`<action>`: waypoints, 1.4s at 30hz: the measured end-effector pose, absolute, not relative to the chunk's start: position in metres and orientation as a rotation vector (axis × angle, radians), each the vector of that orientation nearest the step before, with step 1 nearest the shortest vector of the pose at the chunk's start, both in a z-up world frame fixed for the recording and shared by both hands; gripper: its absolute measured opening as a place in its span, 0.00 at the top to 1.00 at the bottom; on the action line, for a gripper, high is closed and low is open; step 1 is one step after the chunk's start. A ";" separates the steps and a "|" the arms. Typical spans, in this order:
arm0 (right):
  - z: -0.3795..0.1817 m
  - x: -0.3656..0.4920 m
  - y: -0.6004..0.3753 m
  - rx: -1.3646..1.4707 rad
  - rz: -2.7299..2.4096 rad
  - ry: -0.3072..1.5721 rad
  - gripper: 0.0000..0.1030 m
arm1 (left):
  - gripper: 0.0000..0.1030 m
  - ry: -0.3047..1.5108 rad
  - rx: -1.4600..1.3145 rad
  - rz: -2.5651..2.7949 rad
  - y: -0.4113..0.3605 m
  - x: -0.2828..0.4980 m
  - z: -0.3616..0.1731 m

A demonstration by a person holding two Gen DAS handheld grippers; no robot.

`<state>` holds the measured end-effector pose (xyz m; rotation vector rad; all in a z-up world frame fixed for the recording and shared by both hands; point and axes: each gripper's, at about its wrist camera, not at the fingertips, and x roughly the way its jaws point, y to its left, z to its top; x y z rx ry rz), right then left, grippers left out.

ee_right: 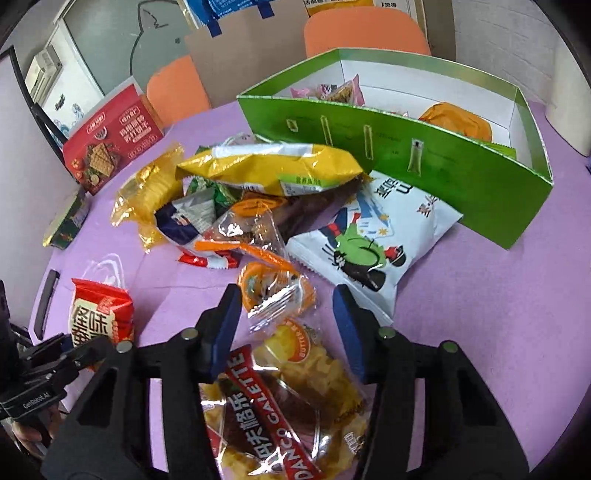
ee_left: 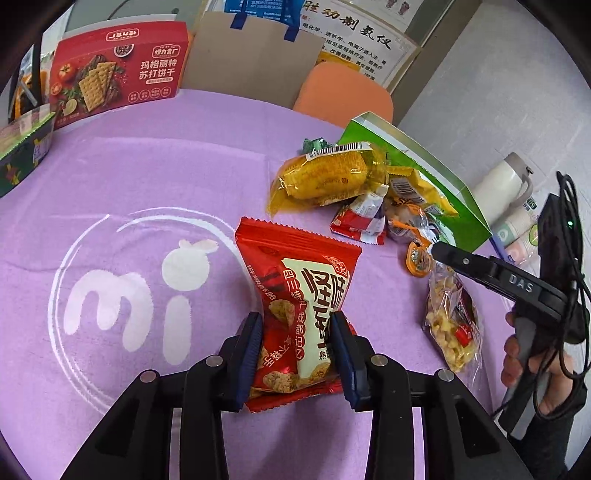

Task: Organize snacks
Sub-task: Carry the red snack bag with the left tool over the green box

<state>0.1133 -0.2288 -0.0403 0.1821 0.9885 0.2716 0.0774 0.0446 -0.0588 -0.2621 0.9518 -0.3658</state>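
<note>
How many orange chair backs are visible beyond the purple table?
2: one orange chair back behind the green box, another left of it beside the brown cardboard; others may be hidden.

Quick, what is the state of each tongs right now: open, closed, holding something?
Left tongs: closed on the red snack packet.
Right tongs: open, around the small orange-wrapped snack, pads not touching it.

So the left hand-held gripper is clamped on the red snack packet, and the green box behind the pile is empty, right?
Not quite. The left hand-held gripper is clamped on the red snack packet, but the green box is not empty: the right wrist view shows an orange packet and pink packets inside.
</note>
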 end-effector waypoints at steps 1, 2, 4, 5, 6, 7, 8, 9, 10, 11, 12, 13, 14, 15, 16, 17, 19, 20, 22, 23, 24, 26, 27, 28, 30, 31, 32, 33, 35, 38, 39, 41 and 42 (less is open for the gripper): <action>-0.043 0.114 -0.227 0.159 0.281 1.004 0.48 | 0.63 0.951 -0.257 -0.367 0.045 0.077 -0.059; -0.043 0.113 -0.224 0.138 0.276 0.997 0.48 | 0.63 0.951 -0.254 -0.370 0.045 0.077 -0.058; -0.044 0.115 -0.220 0.105 0.270 1.006 0.48 | 0.63 0.948 -0.254 -0.374 0.046 0.077 -0.057; -0.044 0.117 -0.217 0.095 0.272 1.007 0.48 | 0.63 0.943 -0.254 -0.374 0.046 0.077 -0.056; -0.044 0.119 -0.214 0.082 0.278 1.009 0.48 | 0.63 0.938 -0.250 -0.375 0.045 0.078 -0.055; -0.044 0.121 -0.211 0.067 0.284 1.007 0.48 | 0.63 0.935 -0.246 -0.375 0.044 0.079 -0.054; -0.045 0.122 -0.208 0.047 0.290 1.003 0.48 | 0.63 0.935 -0.244 -0.377 0.043 0.081 -0.054; -0.045 0.122 -0.204 0.021 0.290 1.000 0.48 | 0.63 0.936 -0.244 -0.379 0.042 0.082 -0.054; -0.045 0.122 -0.202 0.004 0.292 0.997 0.47 | 0.62 0.937 -0.244 -0.379 0.042 0.083 -0.054; -0.045 0.122 -0.200 -0.005 0.291 0.994 0.48 | 0.61 0.937 -0.245 -0.380 0.042 0.084 -0.054; -0.045 0.121 -0.200 -0.012 0.284 0.991 0.58 | 0.61 0.938 -0.246 -0.380 0.042 0.084 -0.055; -0.045 0.121 -0.200 -0.018 0.277 0.987 0.59 | 0.60 0.941 -0.249 -0.383 0.042 0.085 -0.055; -0.045 0.120 -0.201 -0.020 0.277 0.983 0.60 | 0.58 0.945 -0.251 -0.384 0.042 0.086 -0.057; -0.045 0.119 -0.201 -0.022 0.276 0.978 0.61 | 0.57 0.950 -0.251 -0.383 0.042 0.088 -0.058; -0.045 0.119 -0.201 -0.022 0.276 0.974 0.62 | 0.57 0.945 -0.251 -0.385 0.042 0.087 -0.058; -0.044 0.119 -0.201 -0.017 0.277 0.972 0.62 | 0.57 0.944 -0.247 -0.387 0.041 0.088 -0.058; -0.044 0.117 -0.204 0.010 0.283 0.967 0.64 | 0.57 0.938 -0.232 -0.397 0.039 0.088 -0.058; -0.042 0.115 -0.205 0.019 0.284 0.961 0.64 | 0.58 0.935 -0.222 -0.399 0.039 0.088 -0.058; -0.038 0.110 -0.208 0.031 0.294 0.948 0.65 | 0.60 0.936 -0.221 -0.394 0.039 0.088 -0.058; -0.035 0.107 -0.207 0.036 0.301 0.942 0.66 | 0.62 0.936 -0.223 -0.391 0.039 0.088 -0.058; -0.032 0.104 -0.209 0.041 0.307 0.933 0.67 | 0.62 0.936 -0.225 -0.388 0.039 0.087 -0.058; -0.026 0.099 -0.211 0.059 0.323 0.920 0.67 | 0.64 0.940 -0.229 -0.386 0.040 0.085 -0.057; -0.023 0.095 -0.213 0.074 0.330 0.912 0.67 | 0.64 0.940 -0.229 -0.386 0.039 0.085 -0.056; -0.020 0.093 -0.214 0.084 0.331 0.903 0.67 | 0.64 0.937 -0.229 -0.386 0.039 0.083 -0.054; -0.014 0.087 -0.220 0.106 0.331 0.884 0.68 | 0.64 0.919 -0.224 -0.394 0.036 0.080 -0.046; -0.011 0.084 -0.223 0.121 0.336 0.874 0.68 | 0.64 0.909 -0.218 -0.398 0.035 0.079 -0.042; -0.008 0.082 -0.226 0.133 0.341 0.866 0.68 | 0.64 0.899 -0.212 -0.401 0.033 0.079 -0.036; -0.004 0.079 -0.229 0.146 0.344 0.854 0.68 | 0.64 0.889 -0.208 -0.405 0.031 0.078 -0.031; 0.006 0.072 -0.235 0.160 0.340 0.818 0.68 | 0.64 0.867 -0.203 -0.417 0.027 0.078 -0.020; 0.020 0.068 -0.248 0.178 0.325 0.766 0.68 | 0.64 0.836 -0.190 -0.445 0.018 0.082 -0.001; 0.025 0.068 -0.253 0.184 0.315 0.747 0.68 | 0.64 0.827 -0.185 -0.453 0.014 0.084 0.004; 0.032 0.068 -0.263 0.193 0.295 0.721 0.68 | 0.64 0.807 -0.172 -0.476 0.003 0.089 0.017; 0.035 0.069 -0.270 0.197 0.284 0.711 0.68 | 0.64 0.796 -0.168 -0.491 -0.004 0.092 0.023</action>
